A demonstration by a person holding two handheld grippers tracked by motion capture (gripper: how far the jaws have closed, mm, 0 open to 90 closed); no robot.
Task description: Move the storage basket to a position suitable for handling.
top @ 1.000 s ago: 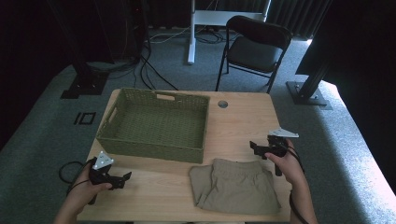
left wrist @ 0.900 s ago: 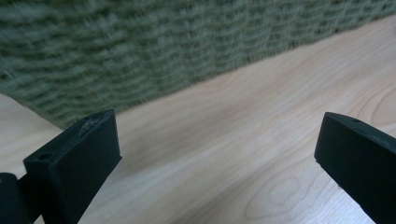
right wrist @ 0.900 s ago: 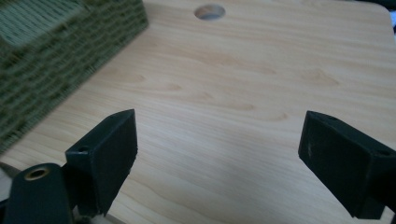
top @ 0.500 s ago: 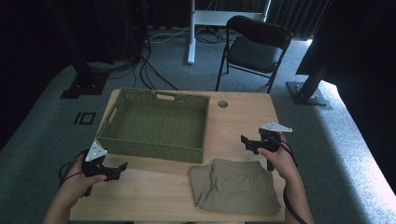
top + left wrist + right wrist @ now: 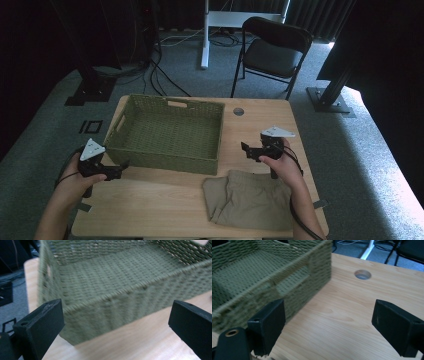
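Wooden table, light grain, with a round cable hole near its far edge. Green woven basket, rectangular, with cut-out handles in its end walls, standing on the far left part of the table; nothing can be seen inside it. Folded tan garment, lying flat at the near right of the table, apart from the basket. Left gripper, held in the person's left hand at the near left corner of the basket, just beside its wall; in the left gripper view its jaws stand wide apart with nothing between them, the basket's near wall and corner right ahead. Right gripper, held in the person's right hand above the table to the right of the basket and just beyond the garment's far edge, pointing toward the basket; in the right gripper view its jaws are likewise spread wide and hold nothing, with bare wood between them. Black folding chair on the grey floor beyond the table.
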